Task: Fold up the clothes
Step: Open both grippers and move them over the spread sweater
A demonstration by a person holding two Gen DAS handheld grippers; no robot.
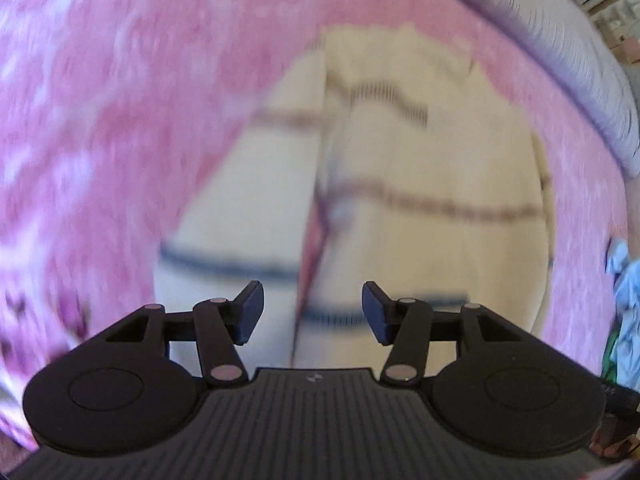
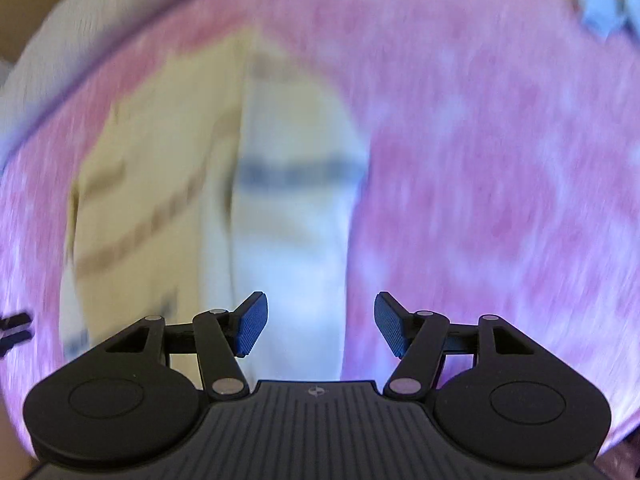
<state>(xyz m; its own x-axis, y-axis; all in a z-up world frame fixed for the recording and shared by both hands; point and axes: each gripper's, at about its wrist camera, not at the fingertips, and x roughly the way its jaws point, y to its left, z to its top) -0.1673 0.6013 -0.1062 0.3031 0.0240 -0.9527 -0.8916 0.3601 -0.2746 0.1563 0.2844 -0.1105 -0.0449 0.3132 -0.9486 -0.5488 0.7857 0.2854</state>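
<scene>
A cream garment with thin brown and blue stripes lies flat on a pink patterned bedspread. It is folded along a lengthwise edge. In the left wrist view my left gripper points down over the garment's near part, jaws open, nothing between the blue pads. In the right wrist view the same cream garment fills the left half. My right gripper hangs over its right edge where cloth meets the bedspread, jaws open and empty. Both views are blurred by motion.
A pale grey ribbed cushion or bed edge curves along the far side. A light blue piece of clothing lies at the right edge of the bedspread, also seen as light blue cloth at the top right.
</scene>
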